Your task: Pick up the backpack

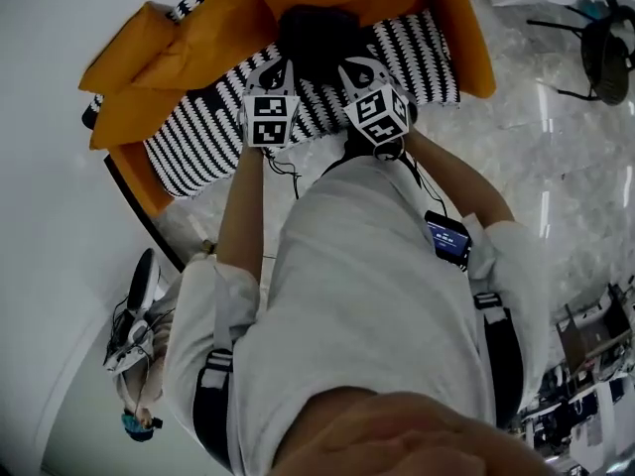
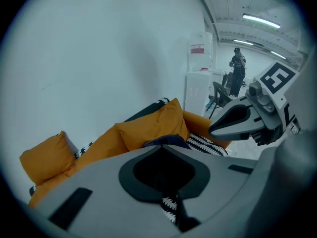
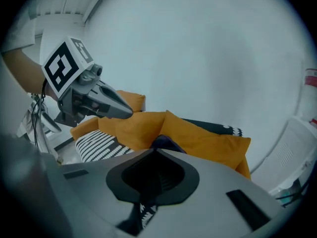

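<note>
Backpack [image 1: 317, 36], dark and rounded, sits on the black-and-white striped seat [image 1: 198, 137] of an orange sofa [image 1: 129, 67], straight ahead of both pairs of jaws and a little beyond their tips. It leans back against the orange cushions [image 1: 228, 18]. From the gripper views only its top bulge peeks over the jaws [image 2: 166, 140], so its long axis and which end points where cannot be told; in the head view it looks about as wide as it is deep.

The left gripper [image 1: 279, 67] and the right gripper [image 1: 355, 67] are held side by side, near each other but apart, both angled downward over the front part of the seat. Each pair of jaws is pressed together with nothing between them, and neither touches the backpack.

Behind the backpack, past the cushions, a pale wall [image 3: 198, 48] closes things off. To the left of the jaws the striped seat runs open as far as the orange arm; to the right it runs a shorter way to the other orange side. The seat's front edge lies under the grippers' marker cubes. Right of the right jaws, glossy floor [image 1: 556, 137] lies open, with a dark chair [image 1: 605, 53] well off.
</note>
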Demonstrator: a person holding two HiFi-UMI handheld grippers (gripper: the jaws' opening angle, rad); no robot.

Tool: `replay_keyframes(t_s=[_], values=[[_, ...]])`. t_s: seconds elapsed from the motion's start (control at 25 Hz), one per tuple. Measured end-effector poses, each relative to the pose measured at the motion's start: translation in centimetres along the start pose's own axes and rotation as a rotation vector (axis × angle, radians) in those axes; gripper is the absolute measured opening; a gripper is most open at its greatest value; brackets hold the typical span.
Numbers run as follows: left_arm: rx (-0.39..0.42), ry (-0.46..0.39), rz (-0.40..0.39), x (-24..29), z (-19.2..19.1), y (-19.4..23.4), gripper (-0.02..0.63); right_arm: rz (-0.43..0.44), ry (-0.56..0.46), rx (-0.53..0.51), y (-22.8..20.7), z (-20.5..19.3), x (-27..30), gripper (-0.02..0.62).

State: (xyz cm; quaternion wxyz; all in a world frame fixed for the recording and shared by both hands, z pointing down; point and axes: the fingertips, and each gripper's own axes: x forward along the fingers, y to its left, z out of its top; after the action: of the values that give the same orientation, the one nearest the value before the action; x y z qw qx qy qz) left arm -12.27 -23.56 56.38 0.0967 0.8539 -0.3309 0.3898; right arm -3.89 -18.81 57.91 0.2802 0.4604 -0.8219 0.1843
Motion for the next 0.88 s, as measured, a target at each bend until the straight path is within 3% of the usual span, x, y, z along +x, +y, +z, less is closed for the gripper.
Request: replay_keyframes(t_s=[0.88], values=[[0.009, 0.148, -0.064, 12.6, -2.2, 4.0, 0.012, -0.054, 0.096, 0.069, -7.5, -2.9, 7.6, 0.040]])
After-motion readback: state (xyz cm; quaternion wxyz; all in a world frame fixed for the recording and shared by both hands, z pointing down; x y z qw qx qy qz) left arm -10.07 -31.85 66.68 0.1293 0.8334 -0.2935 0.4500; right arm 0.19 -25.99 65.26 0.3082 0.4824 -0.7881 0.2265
